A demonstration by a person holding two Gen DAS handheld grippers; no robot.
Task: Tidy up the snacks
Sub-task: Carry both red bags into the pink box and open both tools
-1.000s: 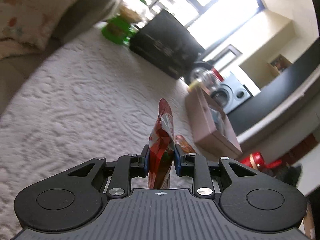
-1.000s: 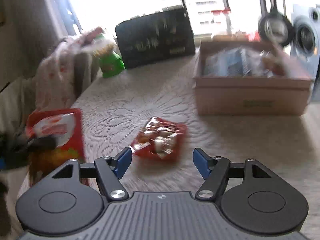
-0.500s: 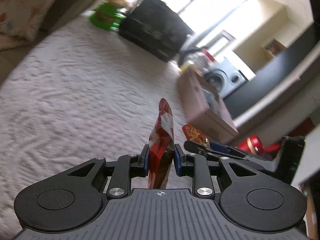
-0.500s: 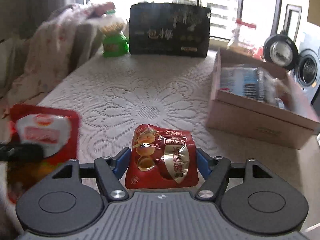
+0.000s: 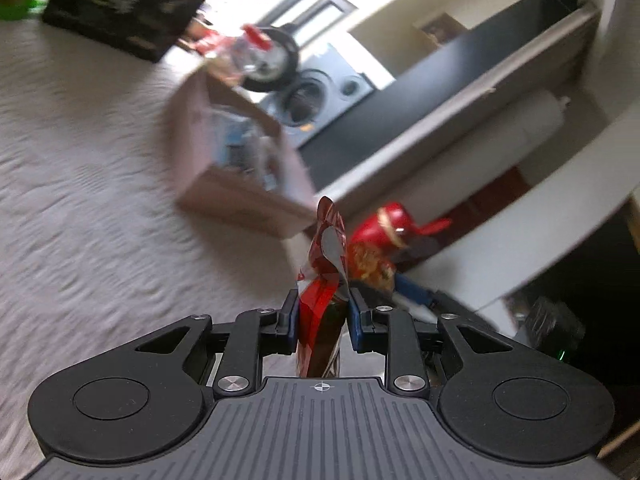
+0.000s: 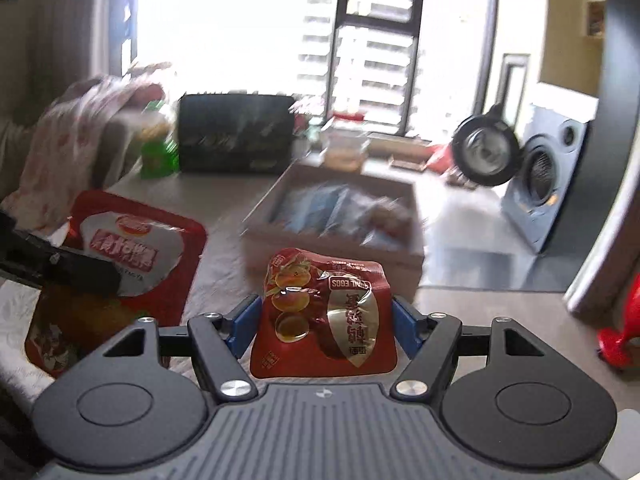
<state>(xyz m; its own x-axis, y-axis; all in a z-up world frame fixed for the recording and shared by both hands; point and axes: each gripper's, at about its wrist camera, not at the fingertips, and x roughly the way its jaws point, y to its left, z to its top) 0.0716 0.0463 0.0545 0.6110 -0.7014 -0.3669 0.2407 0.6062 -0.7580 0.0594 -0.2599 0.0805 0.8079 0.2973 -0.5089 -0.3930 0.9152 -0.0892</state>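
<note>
My left gripper [image 5: 322, 312] is shut on a red snack pouch [image 5: 326, 264], held edge-on above the table. The same pouch shows flat in the right wrist view [image 6: 132, 248], at the left, with the left gripper's finger across it. My right gripper [image 6: 326, 320] is shut on a small red quail-egg packet [image 6: 324, 316], lifted off the table. That packet also shows just right of the pouch in the left wrist view [image 5: 370, 262]. A cardboard box [image 6: 332, 216] with several snack bags inside stands ahead of both grippers [image 5: 236, 160].
A white lace cloth [image 5: 80, 200] covers the table. A black box [image 6: 236, 136] and a green jar [image 6: 158, 152] stand at the far edge. A patterned cloth [image 6: 80, 128] hangs over a chair at the left. A red stool [image 6: 618, 336] and washing machine [image 6: 544, 176] are beyond the table's right edge.
My right gripper closed on the quail-egg packet and lifted it off the table. Both grippers have moved toward the cardboard box, the left still holding its pouch.
</note>
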